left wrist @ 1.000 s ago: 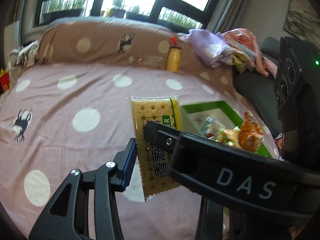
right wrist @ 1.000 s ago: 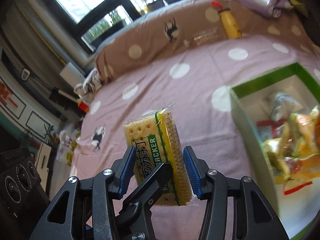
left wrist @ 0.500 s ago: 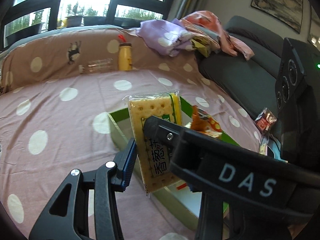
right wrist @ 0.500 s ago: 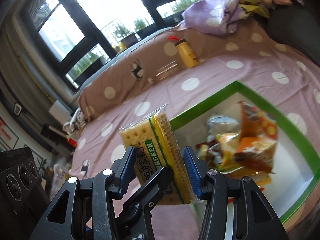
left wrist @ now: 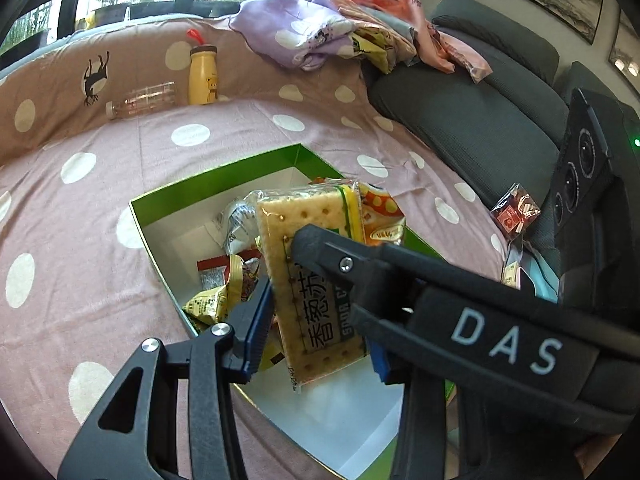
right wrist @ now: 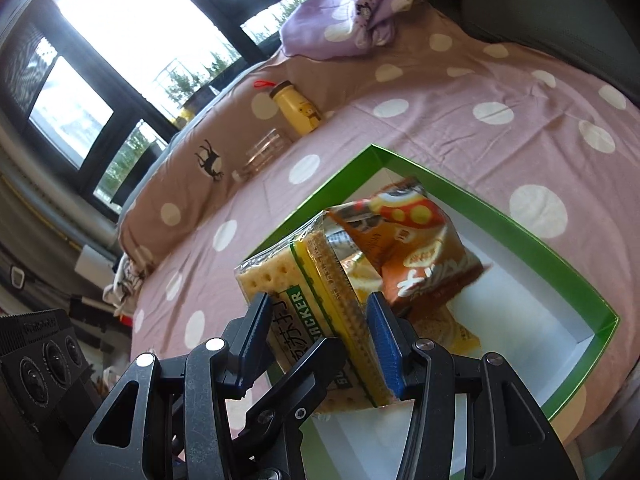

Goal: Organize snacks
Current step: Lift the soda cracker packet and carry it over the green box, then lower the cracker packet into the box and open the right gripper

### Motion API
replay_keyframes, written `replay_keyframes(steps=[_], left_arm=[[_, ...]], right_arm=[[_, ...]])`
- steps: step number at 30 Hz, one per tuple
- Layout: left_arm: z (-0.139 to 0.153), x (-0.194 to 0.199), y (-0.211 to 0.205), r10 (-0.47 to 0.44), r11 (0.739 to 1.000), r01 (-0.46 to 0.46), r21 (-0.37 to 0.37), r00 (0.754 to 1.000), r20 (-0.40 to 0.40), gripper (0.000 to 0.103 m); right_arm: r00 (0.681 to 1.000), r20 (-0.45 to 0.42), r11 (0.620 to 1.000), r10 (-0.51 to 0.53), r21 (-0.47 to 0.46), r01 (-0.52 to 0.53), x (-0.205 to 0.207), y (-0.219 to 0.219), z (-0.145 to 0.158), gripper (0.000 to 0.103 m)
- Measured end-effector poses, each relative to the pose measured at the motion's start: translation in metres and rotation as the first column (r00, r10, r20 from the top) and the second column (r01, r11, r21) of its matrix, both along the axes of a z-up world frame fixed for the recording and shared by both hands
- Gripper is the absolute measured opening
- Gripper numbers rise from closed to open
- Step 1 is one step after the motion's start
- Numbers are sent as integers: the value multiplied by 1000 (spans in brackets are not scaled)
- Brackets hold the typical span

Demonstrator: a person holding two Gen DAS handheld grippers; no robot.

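A pack of soda crackers (left wrist: 308, 220) with a green and yellow label hangs above the open green box (left wrist: 216, 184). My left gripper (left wrist: 318, 340) is shut on it, blue pads pressing its two broad faces. My right gripper (right wrist: 316, 336) is shut on the same cracker pack (right wrist: 280, 276) across its sides. One of the right gripper's fingers (left wrist: 360, 264) crosses in front of the pack in the left wrist view. The box (right wrist: 480, 200) holds an orange snack bag (right wrist: 420, 248), a yellow packet (left wrist: 208, 304) and a silvery packet (left wrist: 240, 224).
The box lies on a pink blanket with white dots (left wrist: 80, 240). At the back stand a yellow bottle (left wrist: 203, 76) and a lying clear bottle (left wrist: 140, 100). A pile of clothes (left wrist: 340, 32) tops a grey sofa (left wrist: 480, 120). A small red packet (left wrist: 516, 212) lies at the right.
Both grippers carried the cracker pack rightward from above the bare blanket to above the green box. The grip on the pack looks the same.
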State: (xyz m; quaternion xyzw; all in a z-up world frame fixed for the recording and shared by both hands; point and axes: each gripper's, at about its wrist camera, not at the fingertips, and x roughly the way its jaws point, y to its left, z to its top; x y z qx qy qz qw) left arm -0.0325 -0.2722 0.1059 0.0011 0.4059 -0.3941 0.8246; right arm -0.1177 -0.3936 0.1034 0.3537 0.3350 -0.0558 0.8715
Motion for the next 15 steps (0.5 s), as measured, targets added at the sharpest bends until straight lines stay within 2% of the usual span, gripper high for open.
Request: replay_keyframes(steps=[10,15], left_arm=[[-21,11,-7,20,999,-18,31,996,-88,42],[-24,12,-7,18,999,-15,28,993,-114,48]], right_arm=[[997,-82,999,4,44,-1,13,-7,-22,53],[996,-91,999,-1,47,6,10,-8,-24,53]])
